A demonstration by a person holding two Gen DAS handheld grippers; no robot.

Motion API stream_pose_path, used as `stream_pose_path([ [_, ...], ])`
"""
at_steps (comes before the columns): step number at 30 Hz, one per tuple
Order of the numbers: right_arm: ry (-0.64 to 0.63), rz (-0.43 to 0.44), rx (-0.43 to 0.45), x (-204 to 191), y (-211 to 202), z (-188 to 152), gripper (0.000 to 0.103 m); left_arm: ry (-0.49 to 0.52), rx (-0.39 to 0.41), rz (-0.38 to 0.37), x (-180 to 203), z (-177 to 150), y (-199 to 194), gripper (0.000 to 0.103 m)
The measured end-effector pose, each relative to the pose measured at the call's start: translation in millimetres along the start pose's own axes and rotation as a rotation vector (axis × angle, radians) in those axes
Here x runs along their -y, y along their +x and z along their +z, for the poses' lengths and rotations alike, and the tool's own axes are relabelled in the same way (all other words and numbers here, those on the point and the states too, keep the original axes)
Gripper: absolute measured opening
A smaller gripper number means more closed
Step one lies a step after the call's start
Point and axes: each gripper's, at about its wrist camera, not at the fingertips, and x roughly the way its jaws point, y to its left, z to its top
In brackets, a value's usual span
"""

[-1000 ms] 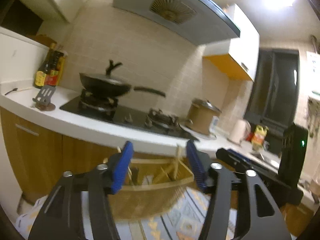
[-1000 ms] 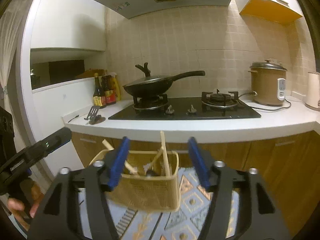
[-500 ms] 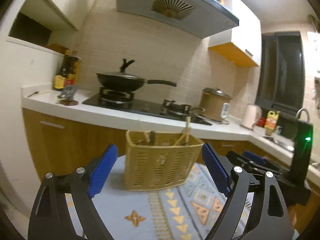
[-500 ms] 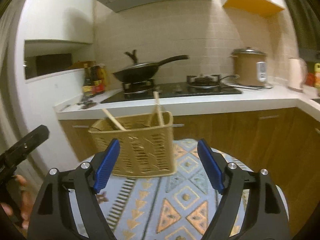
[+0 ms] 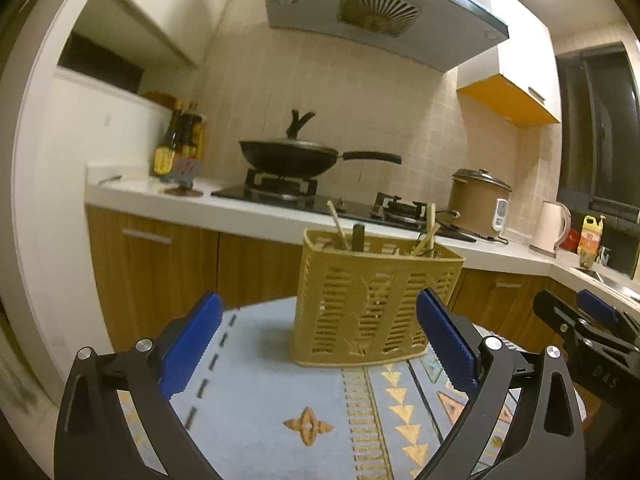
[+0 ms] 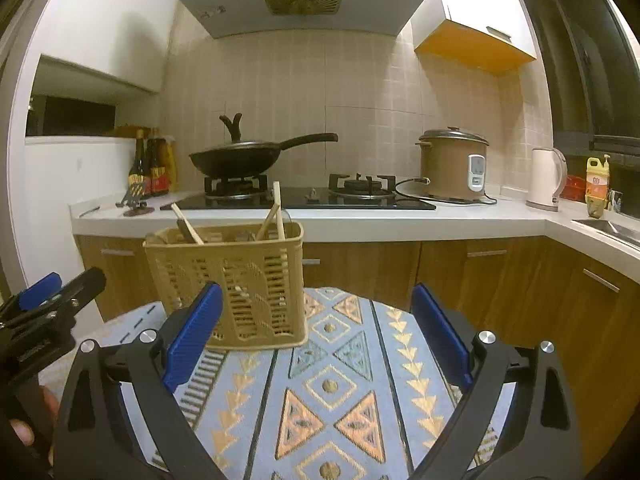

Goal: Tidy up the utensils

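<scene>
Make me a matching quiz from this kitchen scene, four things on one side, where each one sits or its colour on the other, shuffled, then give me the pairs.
Things
1. utensil basket
2. wok
3. rice cooker
4. electric kettle

Descriptions
A. on the left gas burner
B. white, on the counter right of the brown pot
C. on the patterned tablecloth
D. brown, beside the hob, plugged in

Pairs: 1-C, 2-A, 3-D, 4-B
</scene>
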Motion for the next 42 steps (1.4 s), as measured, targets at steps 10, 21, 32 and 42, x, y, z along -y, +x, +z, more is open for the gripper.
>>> stream_pose_path([
  [10,-0.035,0.003,-0.031,-4,7,-9,0.095,0.091,-0.039,0.015,11,-18,9,0.095],
  [21,0.008,0.038,-0.064,7,15,-11,0.095,0.140,-0.034,0.033,18,-19,9,0.095],
  [32,0.039,0.042,-0.079,13,17,-10,0.095,0.148,-0.038,0.045,20,-20,10,0.095],
  [42,0.012,0.039,-0.072,7,15,-11,0.095,0.135,-0.044,0.049,16,-18,11,0.095],
])
